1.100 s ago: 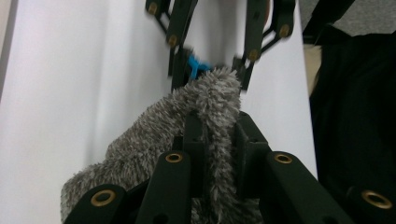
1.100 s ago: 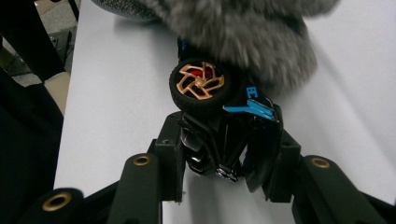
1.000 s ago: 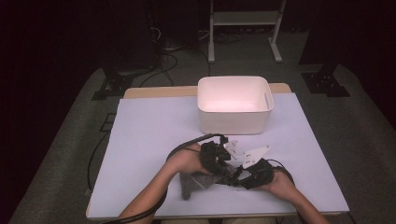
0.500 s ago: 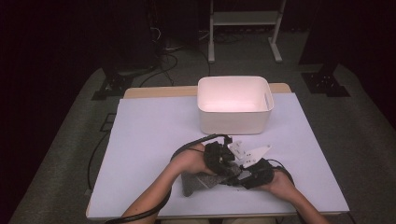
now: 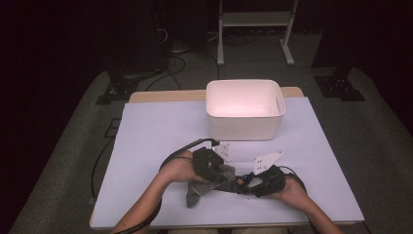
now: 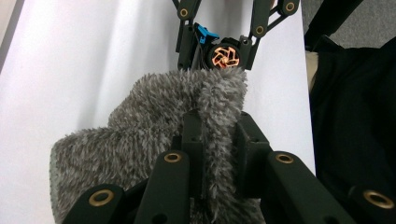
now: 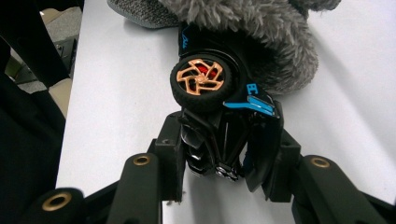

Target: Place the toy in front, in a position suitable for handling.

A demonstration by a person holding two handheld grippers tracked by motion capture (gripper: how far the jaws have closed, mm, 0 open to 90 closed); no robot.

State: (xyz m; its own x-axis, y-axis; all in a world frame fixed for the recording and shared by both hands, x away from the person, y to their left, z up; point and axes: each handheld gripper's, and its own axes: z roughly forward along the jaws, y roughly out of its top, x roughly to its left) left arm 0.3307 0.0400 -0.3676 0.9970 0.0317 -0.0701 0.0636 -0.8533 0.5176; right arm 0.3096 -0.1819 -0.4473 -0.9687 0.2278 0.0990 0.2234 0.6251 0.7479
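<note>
Near the front edge of the table, both grippers meet over one small bundle. Left gripper (image 6: 219, 140): jaws pinched on a fold of the grey fuzzy sock (image 6: 154, 121), pile bulging out on both sides of the pads. In the high view the left gripper (image 5: 210, 168) sits on top of the sock (image 5: 197, 191), whose free end trails toward the near left. Right gripper (image 7: 224, 161): jaws pressed onto the flanks of a black toy car (image 7: 224, 140) with blue trim, one on each side. The car lies on its side, an orange-spoked wheel (image 7: 201, 80) facing up. The car's far end is tucked into the open mouth of the sock (image 7: 261, 28); the rest sticks out toward the right gripper. From the left gripper view the same wheel (image 6: 223, 56) shows just past the sock's edge. In the high view the right gripper (image 5: 253, 183) points left, the car (image 5: 239, 181) between the two tools.

Both hands rest low on the white table cover (image 5: 156, 131), forearms coming in from the near edge. A white tub (image 5: 243, 127) stands farther back, just right of centre, well apart from the hands. Cables trail from each gripper. Beyond the table lie grey carpet, black stand feet and a white metal frame (image 5: 253, 19) at the far side.
</note>
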